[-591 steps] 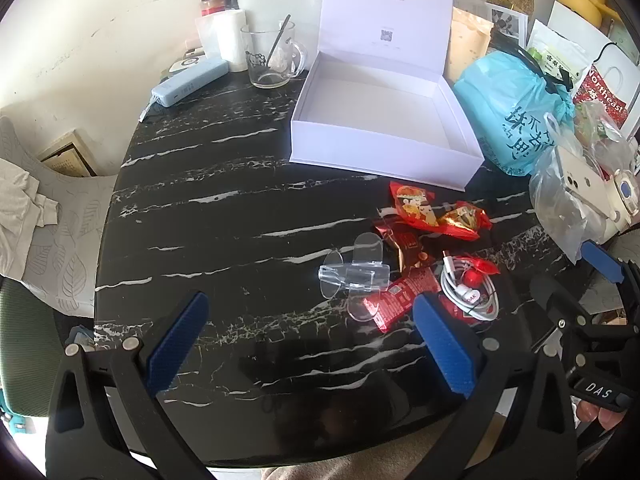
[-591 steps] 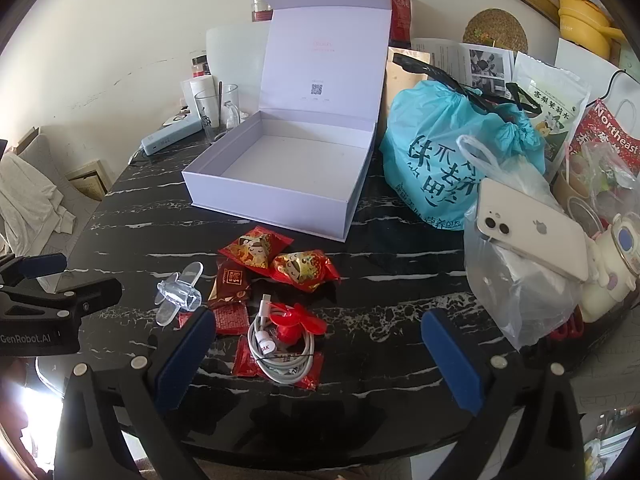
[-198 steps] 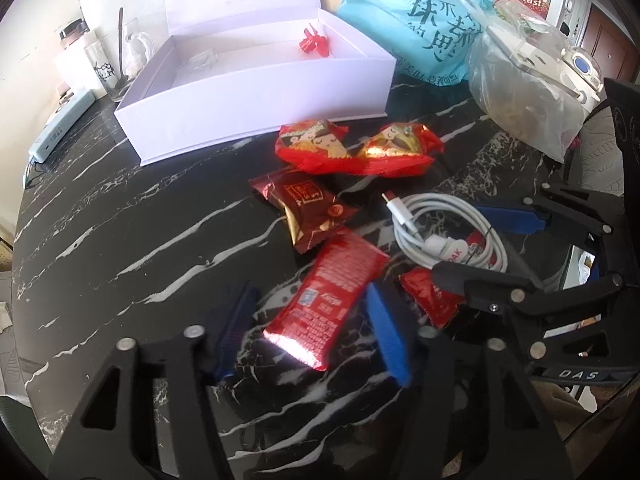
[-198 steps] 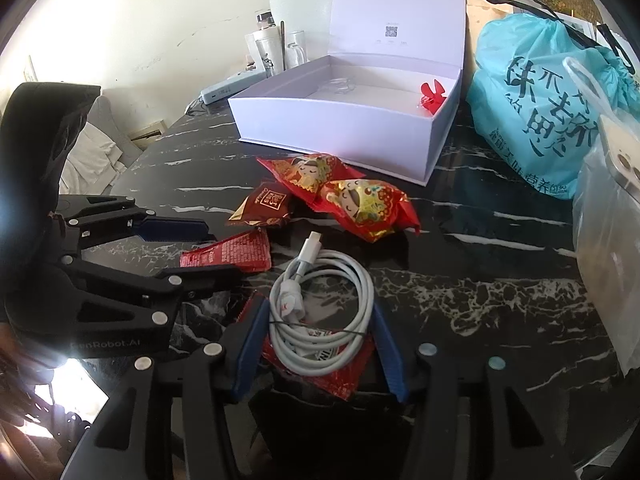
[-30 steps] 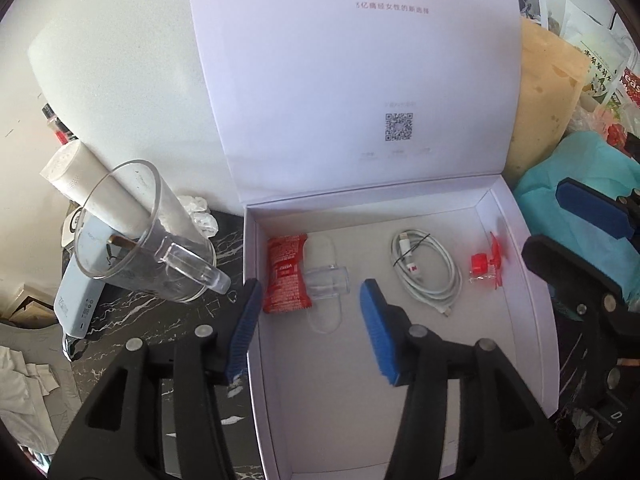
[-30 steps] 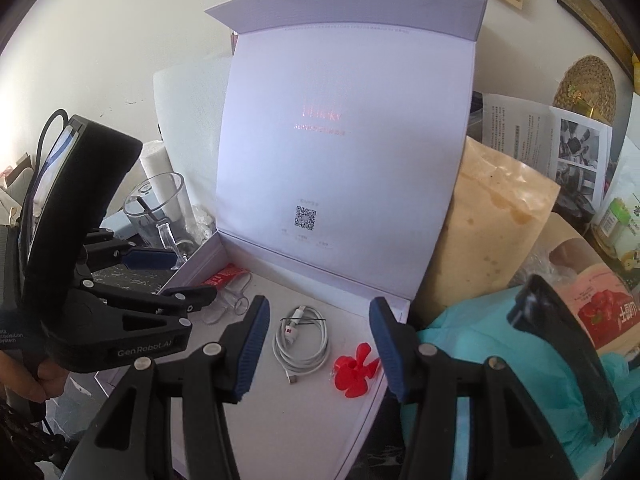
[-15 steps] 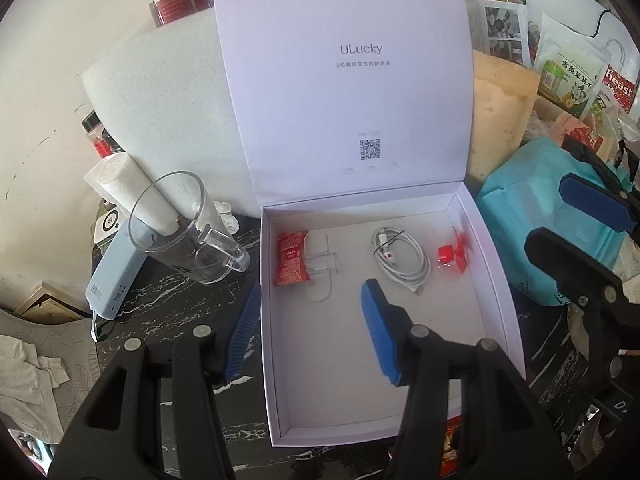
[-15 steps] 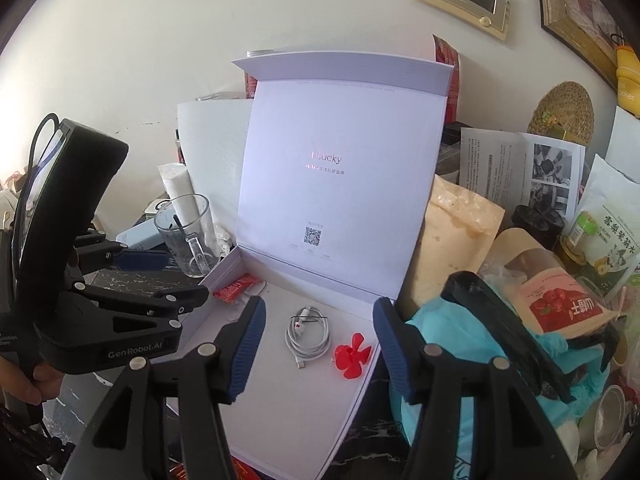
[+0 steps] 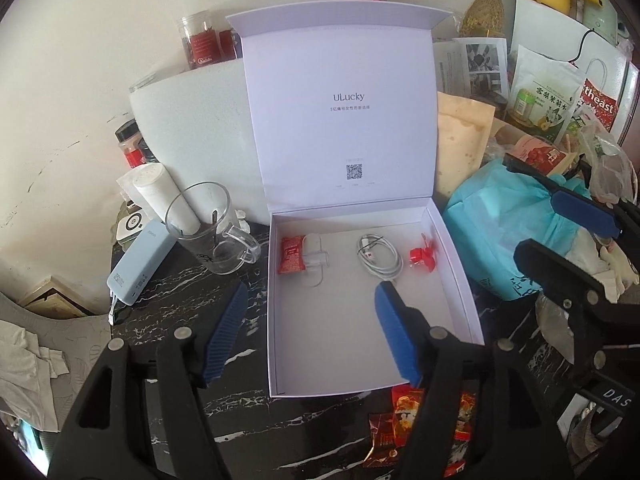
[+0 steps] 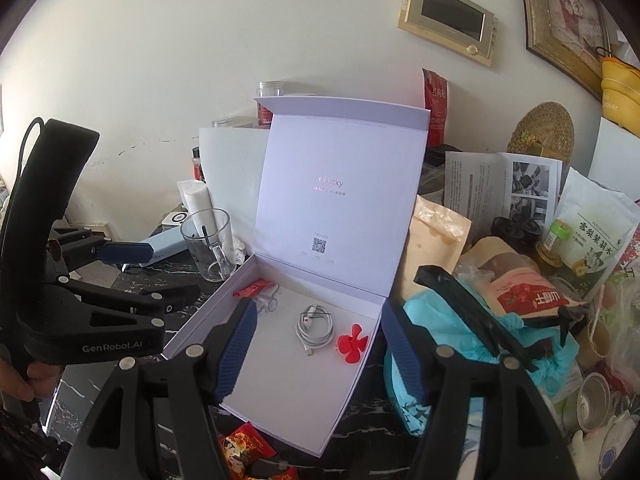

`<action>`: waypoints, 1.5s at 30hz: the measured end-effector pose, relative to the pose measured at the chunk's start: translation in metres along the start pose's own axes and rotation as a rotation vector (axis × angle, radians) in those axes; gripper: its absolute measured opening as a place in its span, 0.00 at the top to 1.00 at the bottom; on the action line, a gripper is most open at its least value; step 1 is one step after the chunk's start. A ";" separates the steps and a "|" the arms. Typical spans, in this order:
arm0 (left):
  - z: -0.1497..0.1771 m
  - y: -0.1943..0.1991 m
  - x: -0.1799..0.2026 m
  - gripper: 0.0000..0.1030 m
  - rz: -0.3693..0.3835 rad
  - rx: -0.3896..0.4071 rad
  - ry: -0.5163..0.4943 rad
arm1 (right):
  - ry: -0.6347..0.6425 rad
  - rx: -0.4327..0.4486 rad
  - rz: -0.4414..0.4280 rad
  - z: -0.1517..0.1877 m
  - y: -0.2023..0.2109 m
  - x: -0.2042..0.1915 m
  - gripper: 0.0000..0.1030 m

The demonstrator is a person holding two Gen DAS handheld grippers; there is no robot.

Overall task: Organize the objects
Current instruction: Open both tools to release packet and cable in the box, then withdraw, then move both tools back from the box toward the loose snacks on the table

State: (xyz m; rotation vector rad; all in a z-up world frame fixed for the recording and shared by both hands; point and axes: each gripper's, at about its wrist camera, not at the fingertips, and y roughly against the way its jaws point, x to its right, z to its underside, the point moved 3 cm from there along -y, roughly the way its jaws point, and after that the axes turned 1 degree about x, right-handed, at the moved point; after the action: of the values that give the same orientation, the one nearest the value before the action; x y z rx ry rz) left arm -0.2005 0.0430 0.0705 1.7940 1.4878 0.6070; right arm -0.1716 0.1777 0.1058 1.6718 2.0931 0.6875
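Observation:
The open white box (image 9: 276, 340) (image 10: 348, 392) stands on the black marble table with its lid upright. Along its far side lie a red snack packet (image 9: 291, 255) (image 10: 253, 289), a clear plastic propeller (image 9: 316, 258) (image 10: 267, 303), a coiled white cable (image 9: 380, 258) (image 10: 315, 329) and a red propeller (image 9: 422, 256) (image 10: 352, 345). My left gripper (image 9: 310, 334) hovers above the box's near left part, jaws opening, nothing between them. My right gripper (image 10: 316, 354) hangs over the box too, jaws opening and empty. Red snack packets (image 9: 404, 424) (image 10: 244, 450) lie in front of the box.
A glass mug (image 9: 208, 232) and a pale blue power bank (image 9: 140, 266) sit left of the box. A turquoise plastic bag (image 9: 504, 232) (image 10: 452, 332) and several food pouches crowd the right. Jars and a white board stand behind the lid. A hand (image 10: 20, 380) grips the left tool.
Both grippers have drawn back and up from the box, which now looks smaller, and both jaws have widened. The items in the box have not moved.

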 end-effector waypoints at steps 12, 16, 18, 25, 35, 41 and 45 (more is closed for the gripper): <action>0.026 0.048 0.007 0.32 -0.017 0.040 0.010 | 0.002 0.034 0.016 0.018 0.053 -0.004 0.33; 0.036 0.059 0.009 0.32 -0.021 0.044 0.014 | -0.003 0.042 0.023 0.027 0.069 -0.006 0.33; 0.041 0.065 0.010 0.32 -0.021 0.049 0.015 | -0.005 0.045 0.025 0.031 0.078 -0.008 0.33; 0.066 0.088 0.016 0.27 -0.018 0.075 0.011 | 0.005 0.036 0.016 0.055 0.097 -0.020 0.33; 0.105 0.099 0.024 0.27 -0.003 0.058 0.005 | -0.003 0.033 0.004 0.088 0.115 -0.035 0.33; 0.126 0.102 0.029 0.27 -0.015 0.041 -0.007 | -0.012 0.011 -0.012 0.110 0.115 -0.041 0.33; 0.140 0.100 0.033 0.26 -0.005 0.023 -0.002 | -0.014 -0.012 -0.003 0.127 0.112 -0.042 0.33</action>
State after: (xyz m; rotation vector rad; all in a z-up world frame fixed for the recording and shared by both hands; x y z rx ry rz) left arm -0.0263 0.0356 0.0566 1.8080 1.5033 0.5878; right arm -0.0012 0.1744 0.0678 1.6621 2.0769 0.6841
